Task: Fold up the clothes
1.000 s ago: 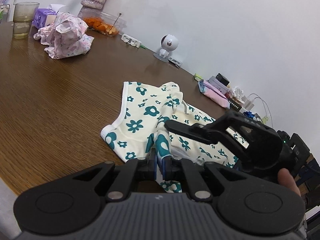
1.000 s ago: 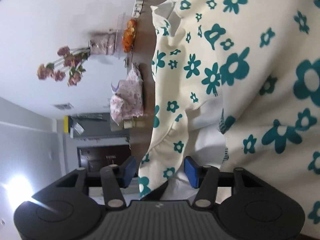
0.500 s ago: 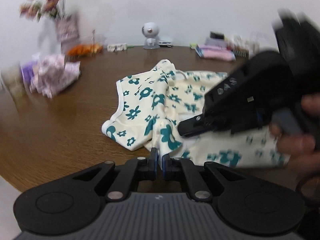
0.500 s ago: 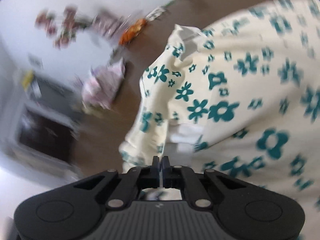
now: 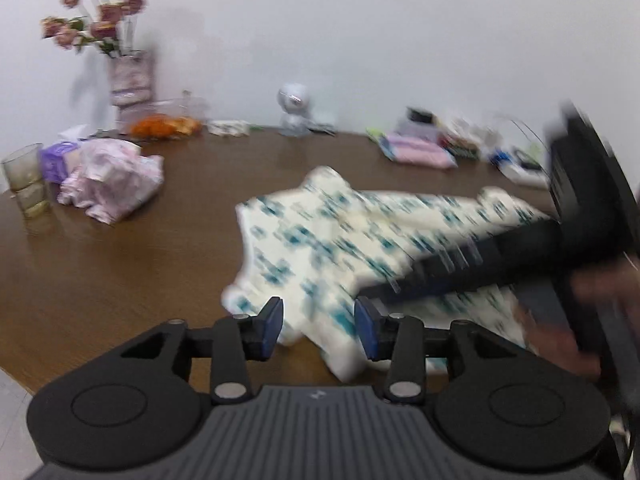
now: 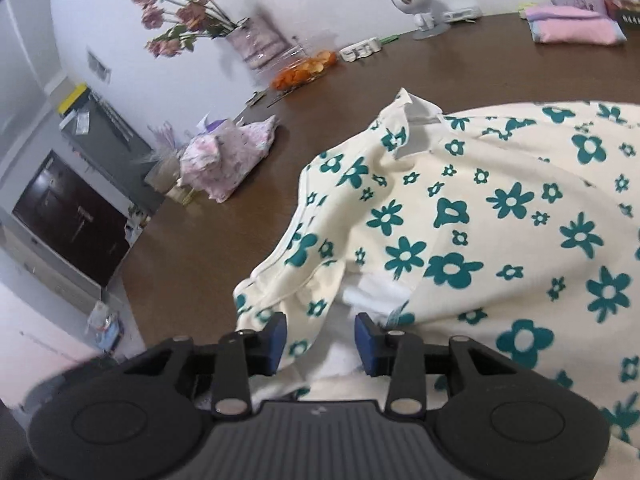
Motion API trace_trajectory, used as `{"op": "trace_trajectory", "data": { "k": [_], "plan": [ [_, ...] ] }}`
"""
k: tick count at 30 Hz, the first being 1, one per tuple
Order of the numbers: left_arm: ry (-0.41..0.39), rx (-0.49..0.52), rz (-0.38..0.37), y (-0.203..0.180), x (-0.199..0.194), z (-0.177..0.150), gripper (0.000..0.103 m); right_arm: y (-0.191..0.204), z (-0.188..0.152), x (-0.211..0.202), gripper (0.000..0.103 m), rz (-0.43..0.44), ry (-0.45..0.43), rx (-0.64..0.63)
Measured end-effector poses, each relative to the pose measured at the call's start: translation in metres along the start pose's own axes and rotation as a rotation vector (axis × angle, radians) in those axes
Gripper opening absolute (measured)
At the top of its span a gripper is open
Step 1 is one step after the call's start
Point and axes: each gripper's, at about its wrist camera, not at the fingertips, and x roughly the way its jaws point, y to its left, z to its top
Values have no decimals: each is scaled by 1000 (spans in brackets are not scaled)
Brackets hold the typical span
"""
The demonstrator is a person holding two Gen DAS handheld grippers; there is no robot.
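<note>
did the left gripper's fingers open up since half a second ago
Yes. The left gripper now stands open, blue pads apart over the floral garment on the brown table; earlier it was pinched shut.

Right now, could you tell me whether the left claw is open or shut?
Open: the left claw shows a wide gap between its blue pads, with the floral shirt lying loose between them.

Cream garment [image 6: 500,216] with teal flowers; brown table [image 6: 224,240].
</note>
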Motion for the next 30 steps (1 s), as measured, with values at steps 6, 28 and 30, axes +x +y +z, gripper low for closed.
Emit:
{"op": "trace_trajectory", "data": {
  "k": [6, 28, 30],
  "plan": [
    [66, -12, -25, 14, 51, 15, 35, 9, -8, 16, 20, 10, -11, -58],
    [67, 19, -129, 39, 64, -15, 31, -20, 2, 26, 24, 108, -8, 229],
    [62, 2, -143, 42, 64, -16, 31, -13, 2, 30, 17, 83, -12, 203]
  ]
}}
